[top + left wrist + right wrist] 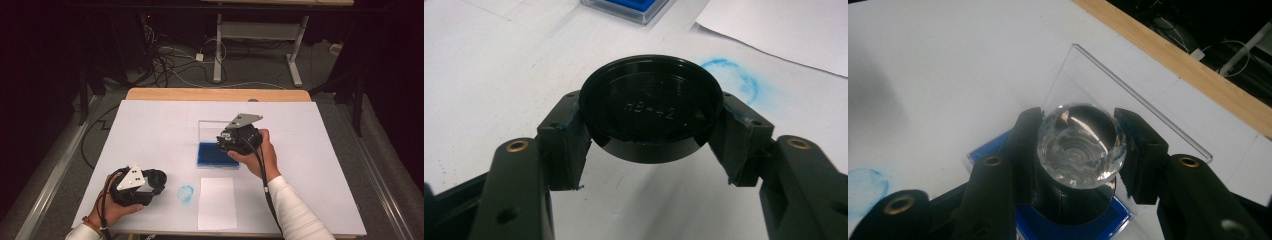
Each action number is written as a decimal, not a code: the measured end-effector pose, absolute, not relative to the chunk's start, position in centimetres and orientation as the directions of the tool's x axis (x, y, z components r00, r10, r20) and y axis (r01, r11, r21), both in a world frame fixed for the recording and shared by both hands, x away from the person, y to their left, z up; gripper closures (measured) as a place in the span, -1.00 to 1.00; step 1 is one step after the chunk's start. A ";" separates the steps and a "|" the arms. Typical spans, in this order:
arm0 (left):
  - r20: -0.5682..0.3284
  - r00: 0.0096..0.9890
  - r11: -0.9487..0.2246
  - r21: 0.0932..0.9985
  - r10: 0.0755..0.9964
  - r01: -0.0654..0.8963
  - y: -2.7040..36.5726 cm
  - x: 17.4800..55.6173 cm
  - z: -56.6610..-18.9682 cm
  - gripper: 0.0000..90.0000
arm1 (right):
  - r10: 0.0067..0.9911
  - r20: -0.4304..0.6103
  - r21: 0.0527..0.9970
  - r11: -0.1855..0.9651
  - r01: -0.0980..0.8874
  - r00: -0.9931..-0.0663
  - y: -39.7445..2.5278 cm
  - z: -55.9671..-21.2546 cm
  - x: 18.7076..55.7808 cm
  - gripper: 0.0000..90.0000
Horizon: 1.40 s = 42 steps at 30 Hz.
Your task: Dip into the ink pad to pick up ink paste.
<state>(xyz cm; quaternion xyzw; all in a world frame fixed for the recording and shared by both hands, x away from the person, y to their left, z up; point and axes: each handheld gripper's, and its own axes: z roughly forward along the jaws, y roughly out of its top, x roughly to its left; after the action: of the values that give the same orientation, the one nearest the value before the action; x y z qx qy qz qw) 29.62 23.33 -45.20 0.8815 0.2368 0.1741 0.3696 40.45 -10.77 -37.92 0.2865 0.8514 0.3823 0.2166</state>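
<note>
Clear hinged case [216,131] mid-table, lid up, blue pad [214,155] inside its base. Right gripper [1080,145] over the pad, jaws closed on a stamp-like thing [1081,145] with a clear faceted knob and dark body; bottom end hidden. Left gripper [651,125] at the table's near left, clamped on a round black cap [651,107], embossed lettering, off the surface. Blue ring smudge [185,193] just beside white paper sheet [216,202].
</note>
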 end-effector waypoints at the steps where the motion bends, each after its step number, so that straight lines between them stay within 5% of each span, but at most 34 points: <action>1: 0.132 0.827 -0.615 0.733 0.546 0.289 23.3 29.6 -45.2 -0.19 | 0.656 -0.144 0.772 0.543 0.331 -0.741 -10.7 -38.1 40.5 0.27; 16: 0.131 0.829 -0.619 0.730 0.544 0.290 23.3 29.6 -45.3 -0.19 | 0.662 -0.126 0.713 0.578 0.397 -0.739 -10.3 -41.9 41.7 0.27; 42: 0.132 0.831 -0.630 0.718 0.540 0.296 23.2 29.7 -45.4 -0.19 | 0.690 -0.094 0.722 0.544 0.429 -0.718 -10.8 -42.8 41.6 0.27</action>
<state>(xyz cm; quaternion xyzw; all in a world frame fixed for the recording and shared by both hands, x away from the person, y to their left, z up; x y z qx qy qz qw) 29.70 23.20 -45.41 0.8868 0.2357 0.1698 0.3595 41.64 -10.84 -42.77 0.3258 0.8584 0.3493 0.1873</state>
